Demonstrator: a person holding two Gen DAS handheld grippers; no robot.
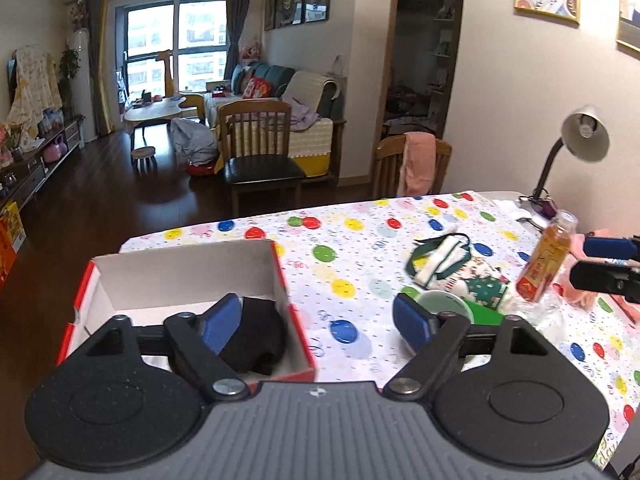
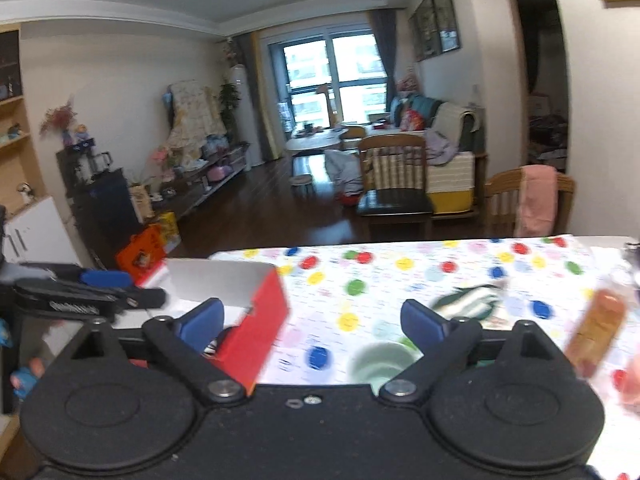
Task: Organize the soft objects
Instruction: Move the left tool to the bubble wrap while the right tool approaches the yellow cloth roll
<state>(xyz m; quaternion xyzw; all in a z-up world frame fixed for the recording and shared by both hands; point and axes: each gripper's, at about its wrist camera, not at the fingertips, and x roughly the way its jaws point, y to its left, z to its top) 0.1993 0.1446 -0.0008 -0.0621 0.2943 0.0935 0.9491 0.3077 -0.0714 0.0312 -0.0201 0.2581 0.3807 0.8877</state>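
Both the left gripper [image 1: 318, 322] and right gripper [image 2: 312, 322] gape wide, empty. Only the left wrist view shows the black cloth [image 1: 260, 332] lying inside the red box [image 1: 180, 276]. The right wrist view is blurred.

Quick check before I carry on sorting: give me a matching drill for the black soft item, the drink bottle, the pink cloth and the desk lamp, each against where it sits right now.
Things:
1. black soft item
2. drink bottle
3. pink cloth
4. desk lamp

Places:
A. draped over a wooden chair back
B. inside the red box
C. far right corner of the table
D. upright on the table, right of the green-and-white fabric

Pairs: 1-B, 2-D, 3-A, 4-C
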